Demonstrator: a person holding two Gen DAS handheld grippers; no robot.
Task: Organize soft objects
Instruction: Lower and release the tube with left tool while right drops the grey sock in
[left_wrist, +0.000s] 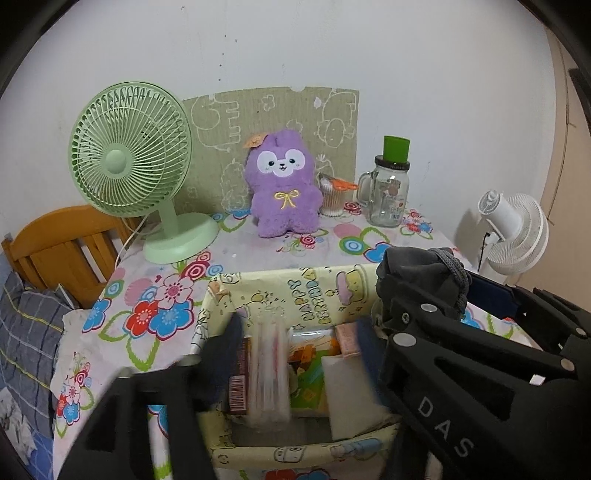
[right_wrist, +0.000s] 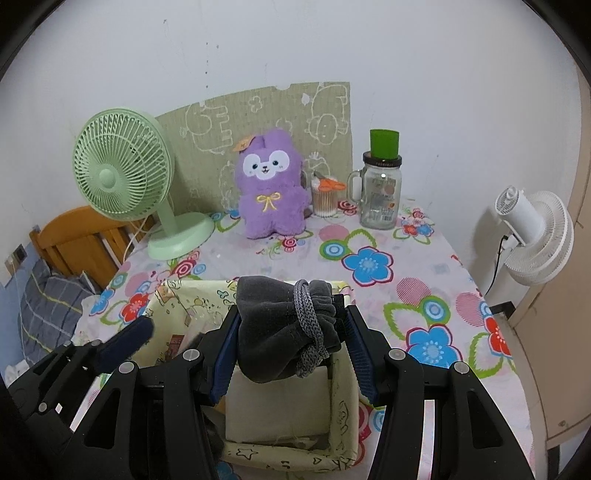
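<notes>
My right tongs (right_wrist: 286, 332) hold a grey drawstring pouch (right_wrist: 284, 328) over the fabric box (right_wrist: 332, 454).

The pouch is pinched between the two blue pads (right_wrist: 223, 362), its knotted cord (right_wrist: 308, 325) hanging down the front — it sits above the right part of the box, over a pale flat packet (right_wrist: 277, 406) inside. My left tongs (left_wrist: 303, 347) are spread wide over the box's left part, gripping nothing; under them lie a clear tube of sticks (left_wrist: 267, 369), a dark carton (left_wrist: 238, 391) and a colourful packet (left_wrist: 310, 365). The box stands at the near edge of the flowered tablecloth (right_wrist: 424, 288). At the far end of the table — well apart from the box — a purple plush bunny (right_wrist: 271, 192) sits upright between a green desk fan (right_wrist: 122, 170) and a cup of cotton swabs (right_wrist: 325, 201), with a glass mug jar (right_wrist: 380, 195) beside the cup.
</notes>
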